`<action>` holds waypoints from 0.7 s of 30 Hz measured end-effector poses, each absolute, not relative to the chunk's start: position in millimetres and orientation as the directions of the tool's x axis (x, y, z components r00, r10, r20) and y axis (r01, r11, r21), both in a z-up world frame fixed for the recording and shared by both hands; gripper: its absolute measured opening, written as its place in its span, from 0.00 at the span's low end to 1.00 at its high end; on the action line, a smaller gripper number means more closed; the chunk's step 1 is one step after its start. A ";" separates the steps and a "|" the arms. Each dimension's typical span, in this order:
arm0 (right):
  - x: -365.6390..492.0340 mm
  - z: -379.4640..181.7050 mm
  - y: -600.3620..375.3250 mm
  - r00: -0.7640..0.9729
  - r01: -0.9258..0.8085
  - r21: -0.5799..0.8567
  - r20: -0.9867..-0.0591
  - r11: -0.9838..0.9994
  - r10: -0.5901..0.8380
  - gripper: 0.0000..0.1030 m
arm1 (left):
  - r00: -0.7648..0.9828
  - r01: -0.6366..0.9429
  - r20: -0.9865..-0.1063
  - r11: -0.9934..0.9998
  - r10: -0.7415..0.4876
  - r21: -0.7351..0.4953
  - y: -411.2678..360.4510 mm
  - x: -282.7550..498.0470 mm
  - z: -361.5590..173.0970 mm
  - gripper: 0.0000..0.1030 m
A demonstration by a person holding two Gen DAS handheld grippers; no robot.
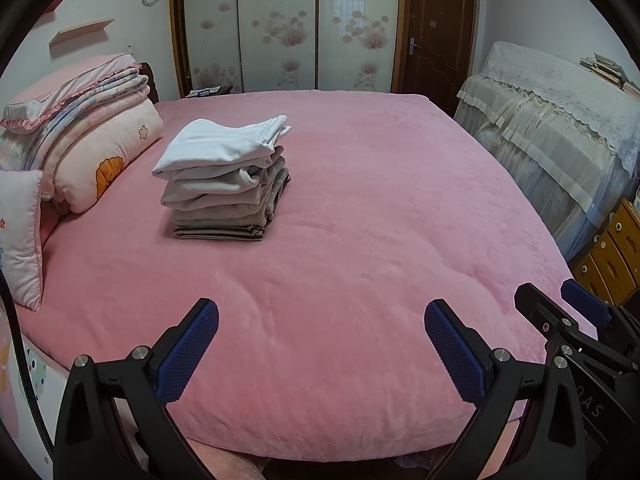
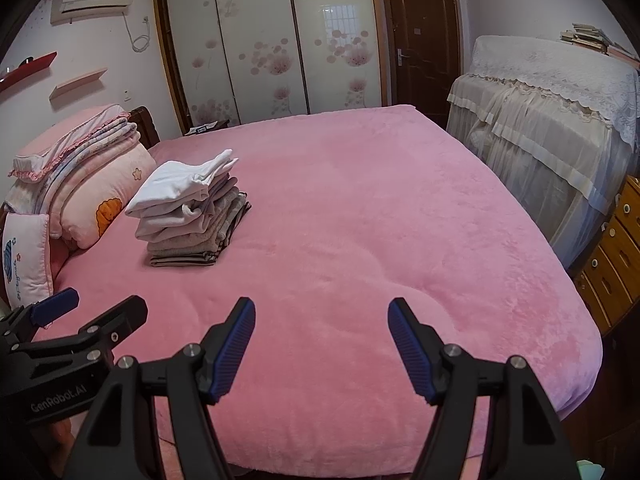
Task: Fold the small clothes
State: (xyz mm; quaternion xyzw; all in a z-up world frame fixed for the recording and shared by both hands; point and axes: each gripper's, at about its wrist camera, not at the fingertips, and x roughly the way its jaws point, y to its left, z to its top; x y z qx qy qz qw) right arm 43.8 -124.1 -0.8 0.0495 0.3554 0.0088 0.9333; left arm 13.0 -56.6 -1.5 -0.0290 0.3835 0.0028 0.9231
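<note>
A stack of folded clothes (image 1: 226,178) sits on the pink bed (image 1: 360,220), just beside rolled quilts and pillows (image 1: 86,148) at the headboard end. Nothing lies between it and the grippers. The left gripper (image 1: 322,348) and right gripper (image 2: 322,350) hover side by side over the bed's near edge, both spread wide and holding nothing. Behind stand a floral wardrobe (image 2: 264,44), a brown door (image 2: 424,36) and a lace-draped cabinet (image 2: 548,112).

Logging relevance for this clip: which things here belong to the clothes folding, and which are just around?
Job:
stack of folded clothes
left gripper, open
right gripper, open
pink bed, the work surface

Just around:
folded quilts
small pillow
wardrobe
door
covered furniture
wooden drawers
</note>
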 end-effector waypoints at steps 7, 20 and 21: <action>43.9 -1.1 -124.5 0.747 0.020 0.100 -0.663 0.995 0.051 0.67 | 0.704 -0.028 -0.710 0.998 -0.019 -0.055 -56.8 13.6 -2.3 0.99; 41.9 -0.2 -126.0 0.748 0.025 0.098 -0.662 0.995 0.047 0.67 | 0.702 -0.020 -0.712 0.997 -0.035 -0.068 -61.2 11.4 -3.4 0.99; 42.0 -0.2 -126.0 0.748 0.025 0.099 -0.662 0.995 0.047 0.67 | 0.701 -0.019 -0.712 0.997 -0.036 -0.069 -61.9 11.7 -3.5 0.99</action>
